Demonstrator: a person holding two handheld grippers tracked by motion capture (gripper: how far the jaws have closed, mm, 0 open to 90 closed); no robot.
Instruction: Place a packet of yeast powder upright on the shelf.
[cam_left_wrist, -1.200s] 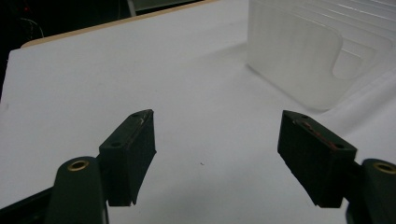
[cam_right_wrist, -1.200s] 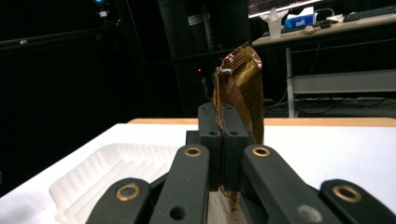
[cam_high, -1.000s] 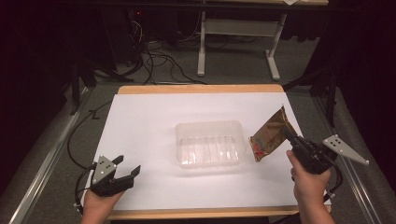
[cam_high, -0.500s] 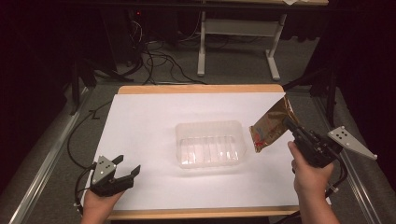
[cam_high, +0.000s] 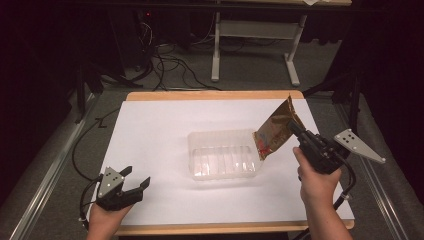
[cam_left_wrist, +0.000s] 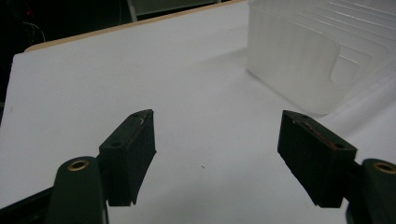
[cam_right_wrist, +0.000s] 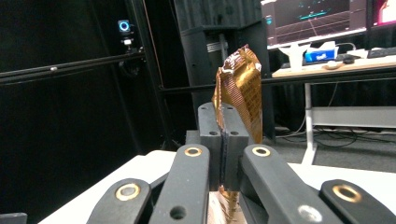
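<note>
White sheet (cam_high: 165, 145) spread over a wood-edged table (cam_high: 210, 95) at the middle of the high view, grey carpet all round. Behind, along the top of the frame: dark room, tangled cables (cam_high: 165, 70) on the floor, white legs of a desk (cam_high: 292, 65). In the right gripper view, monitors (cam_right_wrist: 317, 18) at upper right and a small blue light (cam_right_wrist: 123, 25) at upper left.

Clear plastic tray (cam_high: 225, 155) at the centre of the sheet, seen also at upper right in the left gripper view (cam_left_wrist: 308, 51).

Right gripper (cam_high: 291, 126) at right of centre, jaws pressed tight on a gold foil packet (cam_high: 272, 132), held up off the sheet, lower corner over the tray's right edge. Same packet (cam_right_wrist: 240, 88) upright between closed jaws in the right gripper view.

Left gripper (cam_high: 135, 177) at lower left, resting low over the sheet, jaws spread wide, holding nothing.
</note>
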